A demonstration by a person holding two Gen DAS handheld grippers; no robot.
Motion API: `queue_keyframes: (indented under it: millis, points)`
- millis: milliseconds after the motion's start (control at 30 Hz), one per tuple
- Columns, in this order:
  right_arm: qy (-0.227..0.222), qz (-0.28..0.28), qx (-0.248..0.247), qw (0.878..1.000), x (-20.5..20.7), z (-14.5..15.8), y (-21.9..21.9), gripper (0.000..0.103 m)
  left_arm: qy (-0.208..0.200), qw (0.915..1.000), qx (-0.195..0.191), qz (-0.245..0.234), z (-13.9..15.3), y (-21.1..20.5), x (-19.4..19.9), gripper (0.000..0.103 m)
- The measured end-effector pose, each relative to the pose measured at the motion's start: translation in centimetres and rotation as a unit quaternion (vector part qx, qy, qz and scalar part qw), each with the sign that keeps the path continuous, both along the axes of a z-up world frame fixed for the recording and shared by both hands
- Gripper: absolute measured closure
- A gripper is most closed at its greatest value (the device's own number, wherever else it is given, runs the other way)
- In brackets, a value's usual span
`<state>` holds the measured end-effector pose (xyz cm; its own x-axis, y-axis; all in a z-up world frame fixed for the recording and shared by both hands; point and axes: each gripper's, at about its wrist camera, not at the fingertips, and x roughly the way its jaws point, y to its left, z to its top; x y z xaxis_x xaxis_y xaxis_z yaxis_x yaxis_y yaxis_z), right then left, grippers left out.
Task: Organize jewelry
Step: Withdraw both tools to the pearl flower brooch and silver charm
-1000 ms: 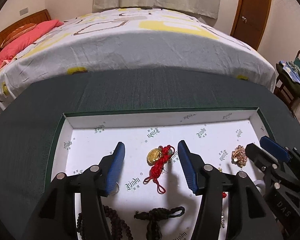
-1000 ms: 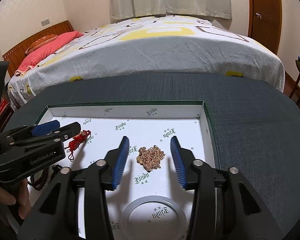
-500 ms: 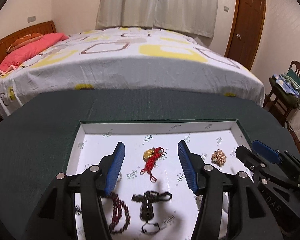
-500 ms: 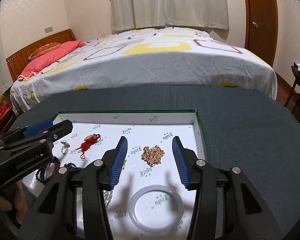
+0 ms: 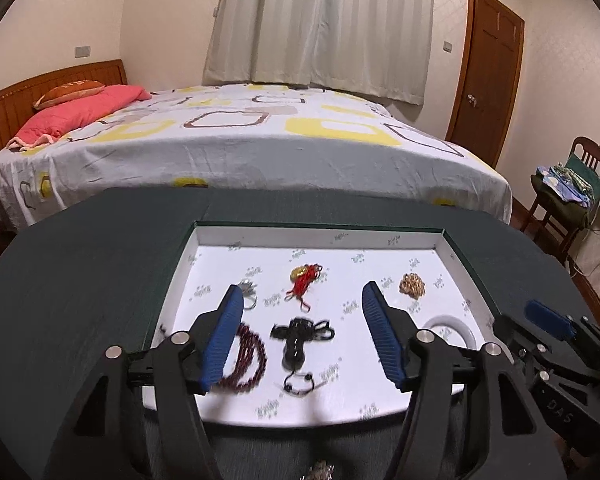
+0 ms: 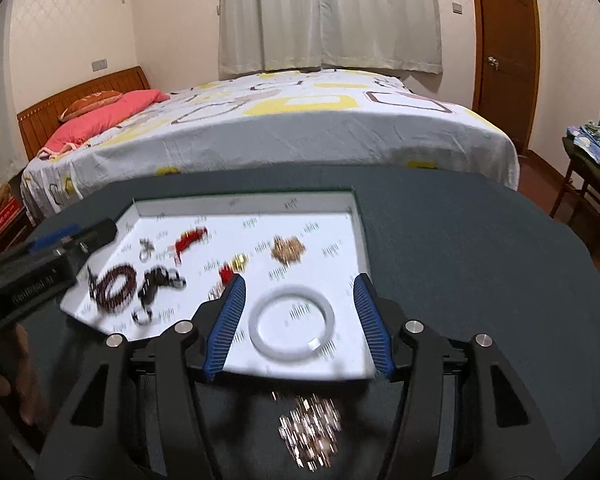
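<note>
A white-lined tray (image 5: 456, 256) (image 6: 358, 236) on a dark green table holds jewelry: a gold chain pile (image 5: 412, 285) (image 6: 288, 249), a red-cord gold charm (image 5: 305, 277) (image 6: 190, 239), a dark bead bracelet (image 5: 248, 356) (image 6: 114, 284), a black cord piece (image 5: 300, 338) (image 6: 156, 278), a silver ring (image 5: 249, 292) and a white bangle (image 5: 448, 328) (image 6: 291, 323). My left gripper (image 5: 298, 334) is open and empty above the black cord. My right gripper (image 6: 298, 316) is open and empty above the bangle. A shiny pile (image 6: 310, 436) lies on the table before the tray.
A bed (image 5: 240, 140) with a patterned sheet stands beyond the table. A chair with clothes (image 5: 568, 196) and a wooden door (image 5: 486, 92) are at the right. The right gripper shows at the left wrist view's right edge (image 5: 548, 328).
Both grippers have pulled back and risen from the tray, so more of the tray and room shows. Both stay open and empty.
</note>
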<state>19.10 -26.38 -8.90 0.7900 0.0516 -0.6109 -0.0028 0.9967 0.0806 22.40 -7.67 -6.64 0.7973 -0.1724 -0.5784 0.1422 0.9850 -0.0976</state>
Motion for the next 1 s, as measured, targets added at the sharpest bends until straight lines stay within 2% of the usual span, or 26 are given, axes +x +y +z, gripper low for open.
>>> queue_keyframes:
  millis: [200, 400, 667, 933, 1000]
  points:
    - [0.018, -0.007, -0.009, 1.000, -3.1, -1.5, -0.6, 0.048, 0.011, 0.9998, -0.007, 0.013, -1.2, 1.0, -2.2, 0.042]
    - [0.044, -0.006, -0.009, 0.999, -4.8, -3.4, -0.6, 0.047, 0.028, 0.9994, 0.011, 0.016, -3.1, 1.7, -4.8, 0.041]
    - [0.077, -0.002, -0.006, 0.997, -4.0, -4.8, -0.3, 0.047, 0.054, 0.9981, 0.006, 0.030, -4.9, 2.8, -6.2, 0.038]
    - [0.115, 0.001, -0.009, 0.993, -3.1, -5.8, -0.1, 0.047, 0.059, 0.9981, 0.010, 0.017, -5.3, 2.1, -6.3, 0.038]
    - [0.116, 0.002, -0.018, 0.993, -3.2, -5.9, 0.1, 0.052, 0.061, 0.9980, 0.010, 0.015, -5.4, 2.0, -6.3, 0.038]
